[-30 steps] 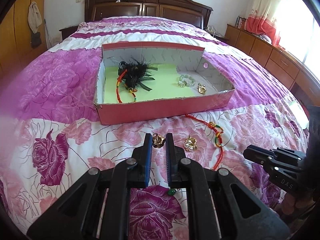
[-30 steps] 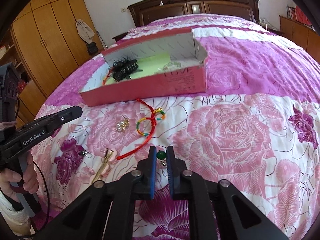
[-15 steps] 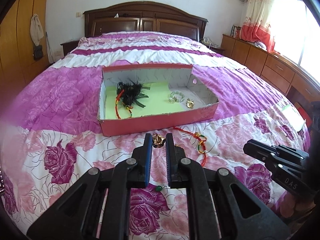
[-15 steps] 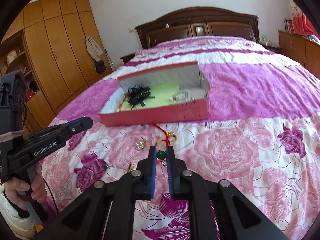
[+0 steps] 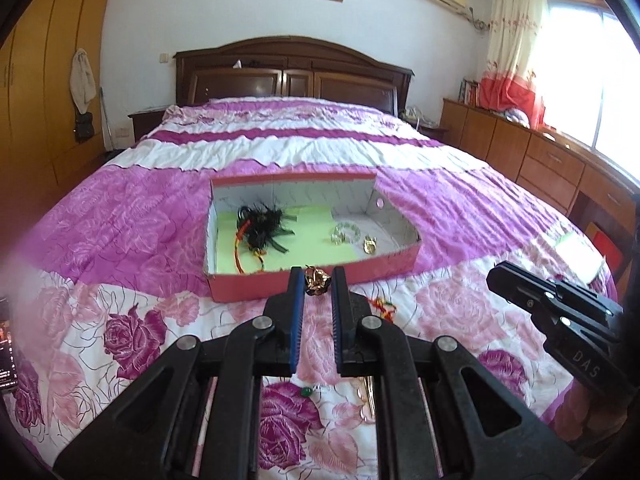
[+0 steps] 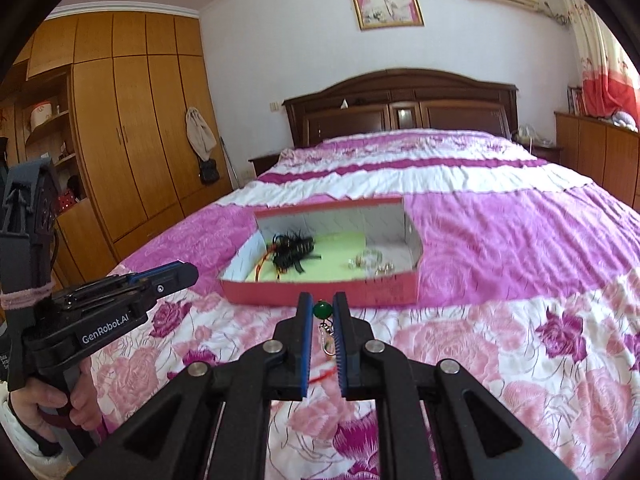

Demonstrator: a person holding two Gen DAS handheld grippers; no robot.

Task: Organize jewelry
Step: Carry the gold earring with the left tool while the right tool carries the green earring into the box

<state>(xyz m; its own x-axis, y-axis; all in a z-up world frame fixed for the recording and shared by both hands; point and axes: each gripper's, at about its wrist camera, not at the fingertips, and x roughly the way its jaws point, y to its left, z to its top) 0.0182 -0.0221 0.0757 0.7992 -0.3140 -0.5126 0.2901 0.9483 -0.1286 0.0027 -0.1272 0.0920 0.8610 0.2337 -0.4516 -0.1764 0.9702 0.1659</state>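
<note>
While my left claw (image 5: 317, 280) is gripping a small gold flower earring (image 5: 317, 283) and my right claw (image 6: 321, 309) is pinching a green bead charm (image 6: 321, 309), I am seeing the open pink cardboard box (image 5: 320, 280) straight ahead on the bed.

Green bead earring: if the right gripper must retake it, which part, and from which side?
Probably the round green bead itself, pads closing on its two sides, as the right gripper holds it now. The thin metal hook dangling beneath looks too slim to pinch reliably. Come from above so it hangs clear.
</note>
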